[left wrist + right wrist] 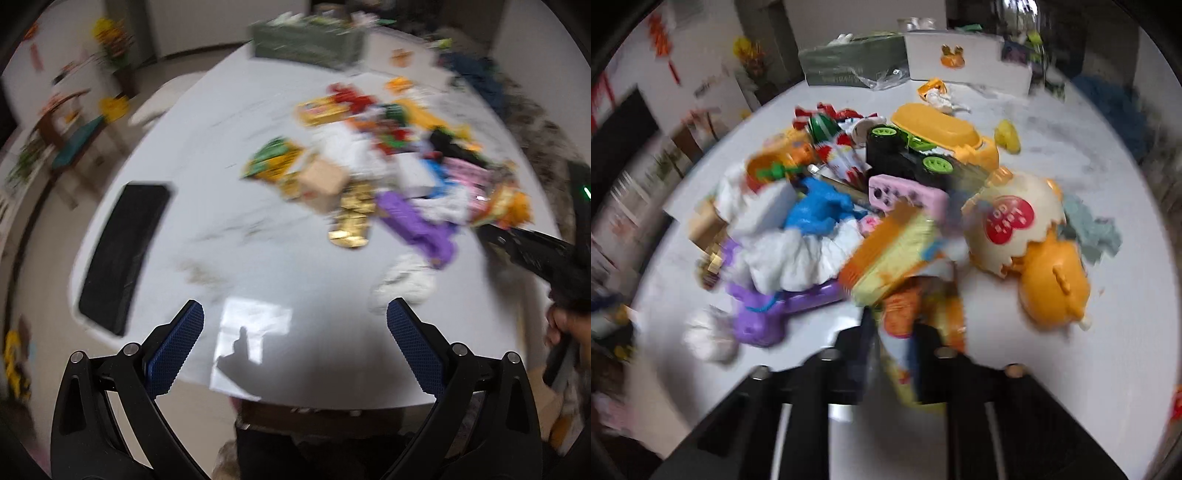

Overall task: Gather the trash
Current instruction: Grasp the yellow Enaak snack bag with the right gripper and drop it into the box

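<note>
Where motion blurs, wrapper [901, 254] unreadable.

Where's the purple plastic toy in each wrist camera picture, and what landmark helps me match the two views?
Left wrist view: the purple plastic toy lies right of centre, at the near edge of the pile.
Right wrist view: the purple plastic toy lies at lower left, partly under white crumpled paper.
Shared landmark: the dark green box at the far end of the table.
</note>
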Demonstrator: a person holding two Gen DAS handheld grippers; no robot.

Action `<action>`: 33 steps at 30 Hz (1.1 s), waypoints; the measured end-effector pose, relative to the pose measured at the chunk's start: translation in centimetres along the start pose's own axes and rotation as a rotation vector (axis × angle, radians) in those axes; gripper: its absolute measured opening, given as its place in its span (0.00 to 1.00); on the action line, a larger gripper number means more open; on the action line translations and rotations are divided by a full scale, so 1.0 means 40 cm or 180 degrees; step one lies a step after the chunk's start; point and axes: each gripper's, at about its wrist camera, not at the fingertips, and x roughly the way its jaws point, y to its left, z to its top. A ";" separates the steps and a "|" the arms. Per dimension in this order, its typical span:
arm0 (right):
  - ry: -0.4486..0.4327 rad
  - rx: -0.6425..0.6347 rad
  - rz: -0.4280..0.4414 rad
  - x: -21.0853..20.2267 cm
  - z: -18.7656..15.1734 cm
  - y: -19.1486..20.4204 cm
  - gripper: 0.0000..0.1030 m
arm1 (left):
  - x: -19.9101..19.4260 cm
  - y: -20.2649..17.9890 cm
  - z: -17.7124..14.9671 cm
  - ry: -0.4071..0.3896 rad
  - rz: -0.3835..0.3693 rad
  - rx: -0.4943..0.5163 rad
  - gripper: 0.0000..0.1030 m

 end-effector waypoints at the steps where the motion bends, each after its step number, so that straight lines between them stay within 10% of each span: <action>1: -0.0014 0.0019 0.0022 -0.013 -0.004 -0.006 0.08 | -0.001 -0.017 -0.003 -0.0053 -0.0098 0.0089 0.94; 9: -0.0272 0.0158 0.0305 -0.177 -0.050 -0.006 0.08 | 0.103 -0.196 -0.004 -0.0218 -0.0141 0.0942 0.90; 12: -0.0283 0.0190 0.0288 -0.207 -0.073 -0.008 0.09 | 0.164 -0.209 0.010 -0.0145 -0.0239 0.0907 0.37; 15: -0.0279 0.0214 0.0262 -0.224 -0.097 -0.008 0.09 | 0.161 -0.203 0.034 -0.0063 -0.0322 0.0818 0.24; 22: -0.0008 -0.0167 0.0889 -0.297 -0.171 0.092 0.09 | -0.101 -0.159 -0.019 -0.0376 -0.0829 0.1118 0.24; 28: 0.0810 -0.0737 0.1375 -0.223 -0.306 0.188 0.09 | -0.091 -0.132 -0.208 0.0392 -0.0958 0.1621 0.26; 31: 0.1084 -0.0947 0.1441 -0.163 -0.352 0.226 0.14 | -0.024 -0.113 -0.261 0.0672 -0.0922 0.1540 0.49; 33: 0.1251 -0.1015 0.1359 -0.113 -0.388 0.248 0.44 | 0.012 -0.106 -0.282 0.0774 -0.0851 0.1508 0.76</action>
